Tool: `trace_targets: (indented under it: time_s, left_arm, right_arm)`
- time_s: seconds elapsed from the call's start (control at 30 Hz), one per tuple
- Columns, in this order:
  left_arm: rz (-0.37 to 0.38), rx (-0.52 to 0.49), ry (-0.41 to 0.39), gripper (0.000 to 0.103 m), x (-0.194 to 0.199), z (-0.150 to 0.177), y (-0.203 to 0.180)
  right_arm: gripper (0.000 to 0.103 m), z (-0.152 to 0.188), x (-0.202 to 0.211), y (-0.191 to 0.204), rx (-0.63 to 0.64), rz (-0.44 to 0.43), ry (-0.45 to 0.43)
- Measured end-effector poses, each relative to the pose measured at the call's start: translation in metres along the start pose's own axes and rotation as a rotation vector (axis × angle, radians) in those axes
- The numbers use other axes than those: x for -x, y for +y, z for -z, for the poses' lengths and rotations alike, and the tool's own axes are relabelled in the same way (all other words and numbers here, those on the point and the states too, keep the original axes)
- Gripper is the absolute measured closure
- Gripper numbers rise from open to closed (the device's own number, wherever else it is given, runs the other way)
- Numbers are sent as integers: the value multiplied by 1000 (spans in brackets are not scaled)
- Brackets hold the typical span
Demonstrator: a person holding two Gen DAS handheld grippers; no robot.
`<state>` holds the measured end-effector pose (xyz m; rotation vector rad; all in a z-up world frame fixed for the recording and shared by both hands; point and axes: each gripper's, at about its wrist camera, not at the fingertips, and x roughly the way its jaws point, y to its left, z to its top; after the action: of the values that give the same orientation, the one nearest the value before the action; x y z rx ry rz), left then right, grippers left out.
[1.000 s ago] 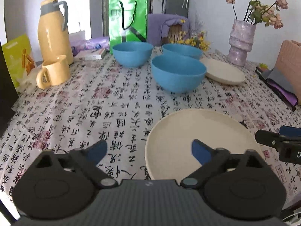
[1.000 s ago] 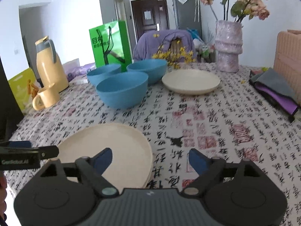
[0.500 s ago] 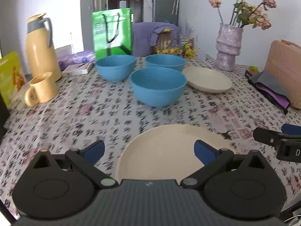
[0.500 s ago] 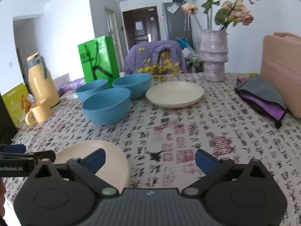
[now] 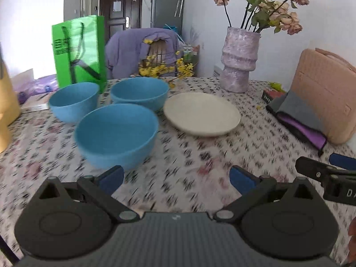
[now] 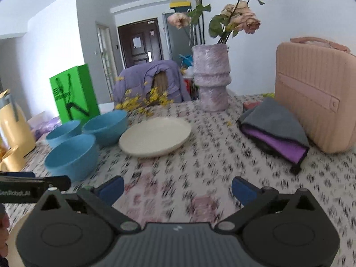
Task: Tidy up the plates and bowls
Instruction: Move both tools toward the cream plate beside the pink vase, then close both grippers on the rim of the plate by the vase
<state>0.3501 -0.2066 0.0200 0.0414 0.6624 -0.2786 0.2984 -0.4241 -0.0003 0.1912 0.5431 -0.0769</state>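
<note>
Three blue bowls stand on the patterned tablecloth: the nearest bowl point(image 5: 116, 133) point(image 6: 71, 155), a back left bowl point(image 5: 73, 103) point(image 6: 63, 131) and a back middle bowl point(image 5: 139, 93) point(image 6: 105, 125). A cream plate point(image 5: 201, 113) point(image 6: 155, 136) lies to their right. My left gripper point(image 5: 175, 178) is open and empty, just in front of the nearest bowl. My right gripper point(image 6: 176, 188) is open and empty, over the cloth in front of the plate. A second cream plate's edge point(image 6: 11, 244) shows at the bottom left of the right wrist view.
A purple vase with roses point(image 5: 240, 62) point(image 6: 211, 80) stands behind the plate. A pink case point(image 5: 324, 98) point(image 6: 313, 98) and folded cloths point(image 6: 276, 131) lie at the right. A green bag point(image 5: 77, 53) and a yellow jug point(image 6: 13, 122) stand at the back left.
Both grippers have moved forward and tilted up. The near cream plate has dropped out of the left view and nearly out of the right view. Bowls and far plate look closer.
</note>
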Motion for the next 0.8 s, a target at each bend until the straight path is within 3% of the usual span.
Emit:
trace_targets:
  time_s: [0.13, 0.37, 0.5, 0.8]
  left_arm:
    - [55, 11, -10, 0, -34, -28, -11]
    - [38, 62, 10, 0, -96, -81, -16]
    - [23, 76, 34, 2, -127, -95, -12]
    - [-24, 73, 145, 23, -186, -107, -9]
  right_arm:
    - [0, -25, -35, -17, -33, -2, -30]
    - [2, -66, -101, -36, -71, -16, -34]
    - [6, -87, -142, -42, -76, -30, 2]
    - [17, -111, -215, -38, -27, -22, 94]
